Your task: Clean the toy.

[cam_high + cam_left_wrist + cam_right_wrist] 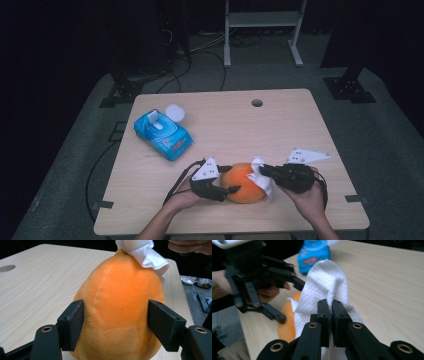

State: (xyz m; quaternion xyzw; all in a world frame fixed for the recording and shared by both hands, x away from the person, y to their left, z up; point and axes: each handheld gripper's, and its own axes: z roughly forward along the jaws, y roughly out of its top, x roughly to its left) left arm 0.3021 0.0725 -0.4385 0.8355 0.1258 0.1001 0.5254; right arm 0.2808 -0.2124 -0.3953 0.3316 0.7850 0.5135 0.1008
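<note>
- Near the front edge of the surface, the left hand-held gripper clamps the orange plush toy, a pad pressed on each side.
- Right hand-held gripper, jaws pinched together on a white wipe, lays it against the toy's right side.
- Farther back left lies a blue wipes pack.

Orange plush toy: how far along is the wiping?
Done: a white wipe is out of the blue wipe pack and clamped in the shut right tool. In hand: the left tool grips the orange plush toy on both sides, with the wipe pressed on its far end. Left: probably the rest of its surface; how much is wiped cannot be told.
</note>
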